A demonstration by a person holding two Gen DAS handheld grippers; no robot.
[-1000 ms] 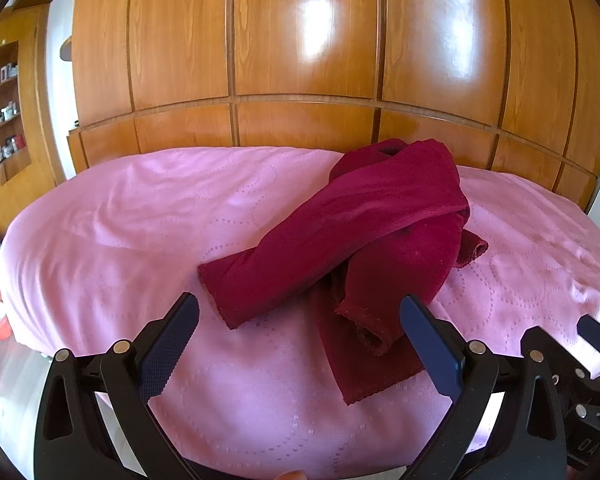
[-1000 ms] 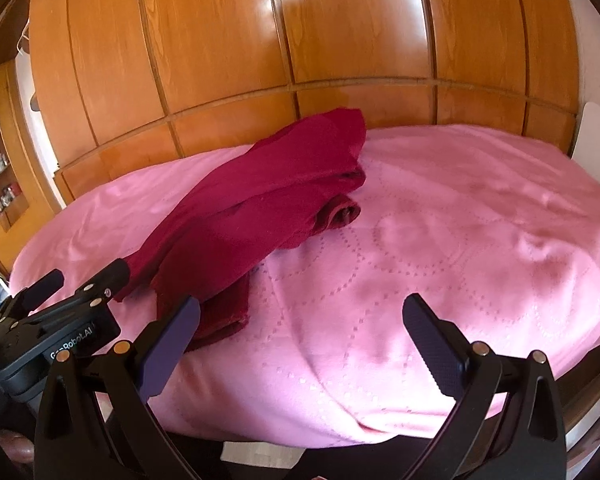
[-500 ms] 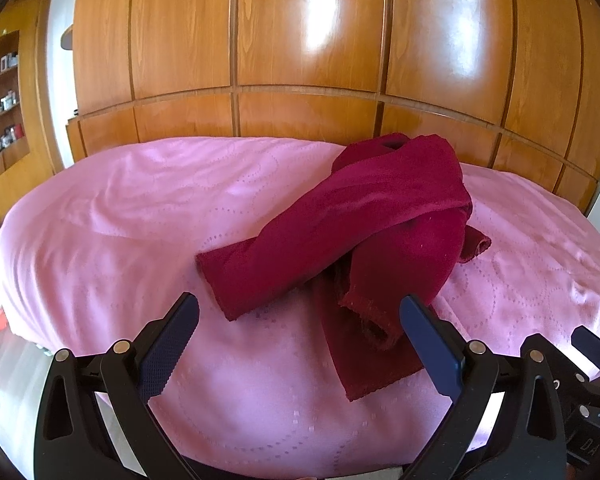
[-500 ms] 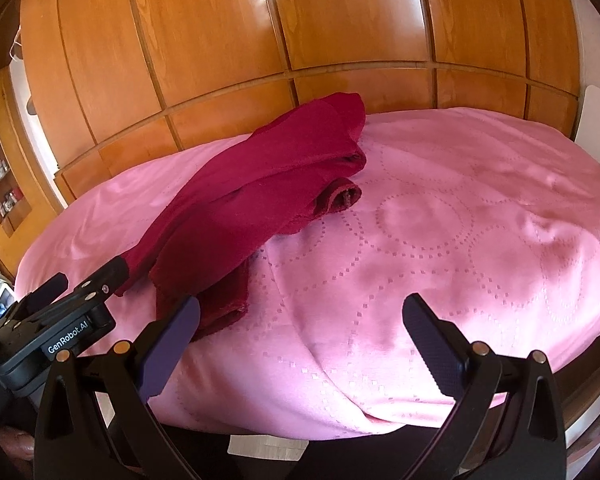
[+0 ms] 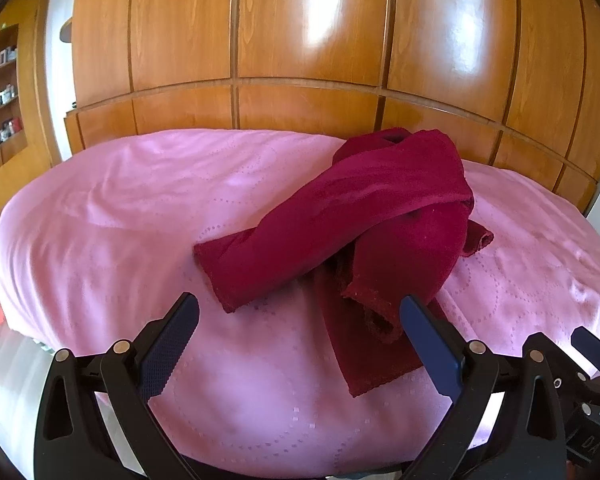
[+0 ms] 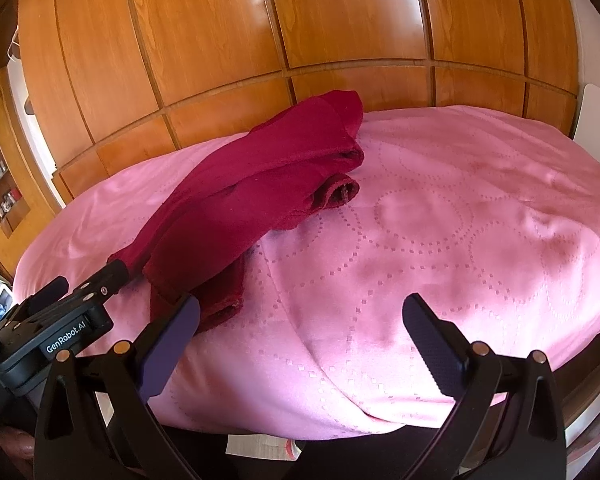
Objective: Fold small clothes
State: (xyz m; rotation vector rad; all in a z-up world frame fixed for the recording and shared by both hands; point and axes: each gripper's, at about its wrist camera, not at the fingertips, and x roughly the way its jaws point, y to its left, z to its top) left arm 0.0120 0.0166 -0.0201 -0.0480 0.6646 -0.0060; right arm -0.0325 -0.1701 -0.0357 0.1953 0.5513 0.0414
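A dark red garment (image 5: 364, 232) lies crumpled on the pink bedspread (image 5: 120, 216), with a long sleeve or leg stretched toward the near left. It also shows in the right wrist view (image 6: 252, 192), left of centre. My left gripper (image 5: 300, 332) is open and empty, just short of the garment's near edge. My right gripper (image 6: 300, 328) is open and empty over the bed's near part, its left finger (image 6: 172, 344) close to the garment's near hem. The left gripper's body (image 6: 56, 328) shows at the left of the right wrist view.
A glossy wooden wardrobe (image 5: 308, 52) stands right behind the bed. A shelf niche with small bottles (image 5: 4, 92) is at the far left. A white object (image 6: 596, 116) sits at the bed's right edge. The bed's near edge drops off below both grippers.
Both grippers have moved a little forward toward the bed and the garment. Both stay open. The garment has not moved.
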